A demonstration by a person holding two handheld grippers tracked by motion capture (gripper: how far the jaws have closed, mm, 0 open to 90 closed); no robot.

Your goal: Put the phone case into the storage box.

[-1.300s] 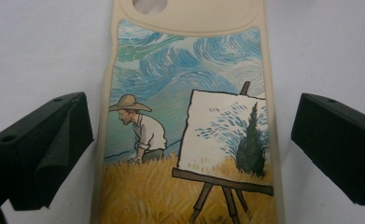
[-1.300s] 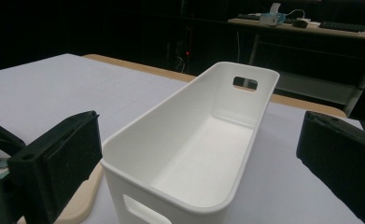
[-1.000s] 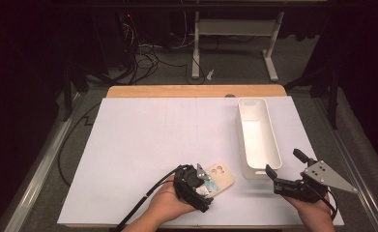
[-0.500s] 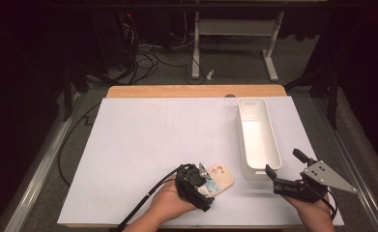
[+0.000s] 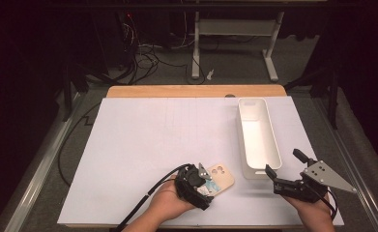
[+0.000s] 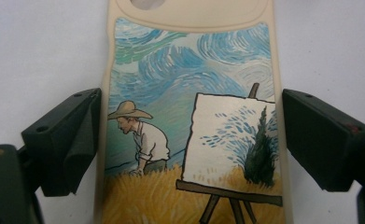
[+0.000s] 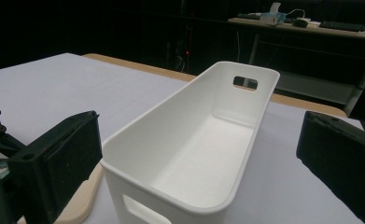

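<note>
Left gripper [image 5: 202, 180] jaws stood open, straddling phone case [image 6: 194, 116] flat on counter; squeeze long edges evenly. Right gripper [image 5: 284, 170] jaws open, empty, facing white bin [image 7: 194, 149].

The left gripper [image 5: 199, 181] has edged slightly forward over the phone case [image 5: 219, 177].

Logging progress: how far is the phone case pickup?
Done: left gripper is over the phone case, open jaws on either side of it. In hand: closing on it; not gripped yet. Left: lifting it, probably into the empty white bin, which the open right gripper faces.
</note>
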